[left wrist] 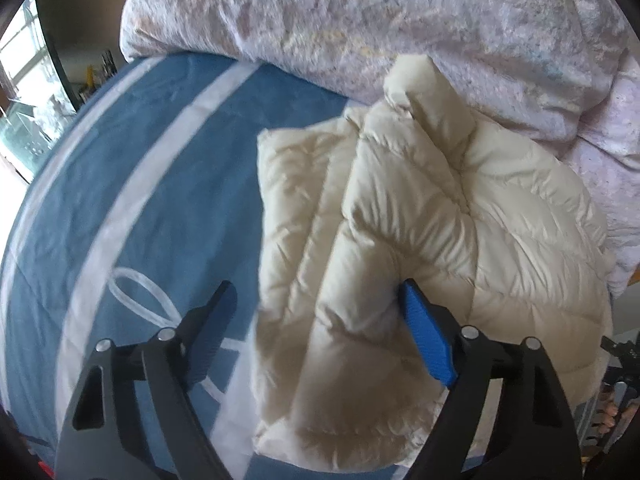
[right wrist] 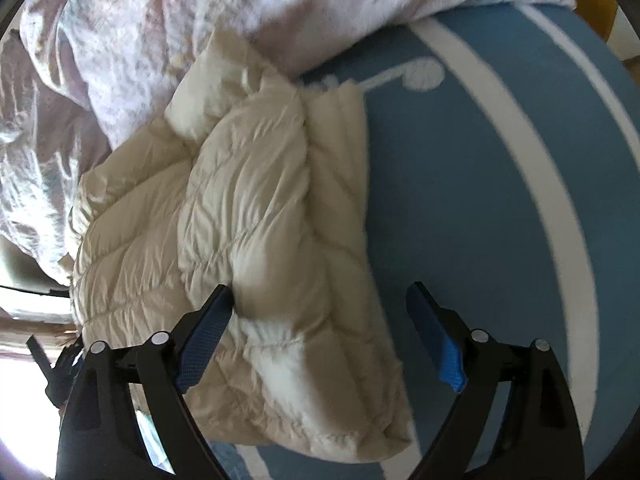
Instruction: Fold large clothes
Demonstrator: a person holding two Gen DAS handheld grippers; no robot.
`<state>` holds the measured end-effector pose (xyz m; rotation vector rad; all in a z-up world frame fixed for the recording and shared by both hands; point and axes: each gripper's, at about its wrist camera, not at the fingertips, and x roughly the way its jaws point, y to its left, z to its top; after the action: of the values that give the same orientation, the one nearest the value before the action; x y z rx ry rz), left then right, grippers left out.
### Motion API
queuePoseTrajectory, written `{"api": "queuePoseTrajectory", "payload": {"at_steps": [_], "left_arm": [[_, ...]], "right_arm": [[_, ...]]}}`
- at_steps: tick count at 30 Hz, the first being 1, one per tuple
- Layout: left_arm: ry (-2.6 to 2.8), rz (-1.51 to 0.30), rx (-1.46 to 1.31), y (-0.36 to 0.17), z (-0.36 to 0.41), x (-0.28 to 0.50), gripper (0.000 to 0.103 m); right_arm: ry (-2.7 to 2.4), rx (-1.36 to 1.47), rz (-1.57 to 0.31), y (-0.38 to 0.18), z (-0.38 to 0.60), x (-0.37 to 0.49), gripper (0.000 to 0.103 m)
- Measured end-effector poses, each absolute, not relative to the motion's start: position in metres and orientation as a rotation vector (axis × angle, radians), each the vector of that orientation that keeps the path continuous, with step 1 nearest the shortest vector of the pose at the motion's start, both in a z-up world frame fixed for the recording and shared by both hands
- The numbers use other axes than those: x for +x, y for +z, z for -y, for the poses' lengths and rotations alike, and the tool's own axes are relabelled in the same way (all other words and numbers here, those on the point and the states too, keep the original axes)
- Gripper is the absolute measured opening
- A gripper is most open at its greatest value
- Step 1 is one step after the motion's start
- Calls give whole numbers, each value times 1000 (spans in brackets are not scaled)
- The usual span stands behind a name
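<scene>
Closest in, the left gripper (left wrist: 320, 312) hangs with its jaws spread wide over the near edge of the cream puffer jacket (left wrist: 420, 220), gripping nothing. The right gripper (right wrist: 320, 312) is likewise spread wide (its left finger touches the quilting). The jacket lies folded on a blue bedspread (left wrist: 168, 168) with white stripes. Beyond it, a rumpled floral duvet (left wrist: 380, 12) is heaped.

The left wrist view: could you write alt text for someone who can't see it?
A cream puffer jacket, folded into a bundle, lies on a blue bedspread with white stripes. The left tongs are open just above its near edge, with a crumpled pale floral duvet piled behind.
</scene>
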<state>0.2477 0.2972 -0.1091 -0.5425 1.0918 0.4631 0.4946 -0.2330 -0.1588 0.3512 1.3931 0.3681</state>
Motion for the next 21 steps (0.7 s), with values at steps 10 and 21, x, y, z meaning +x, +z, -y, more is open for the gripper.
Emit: {"api": "queuePoseTrajectory", "payload": {"at_steps": [10,21], "left_arm": [[384,-1085,-612,-122,-289,244,57],[332,-1027,-560,-84,-275,230,15]], "right_arm": [[339,441,-1401,-167,207,462,44],[271,553,-1320,-122,209,416,14]]}}
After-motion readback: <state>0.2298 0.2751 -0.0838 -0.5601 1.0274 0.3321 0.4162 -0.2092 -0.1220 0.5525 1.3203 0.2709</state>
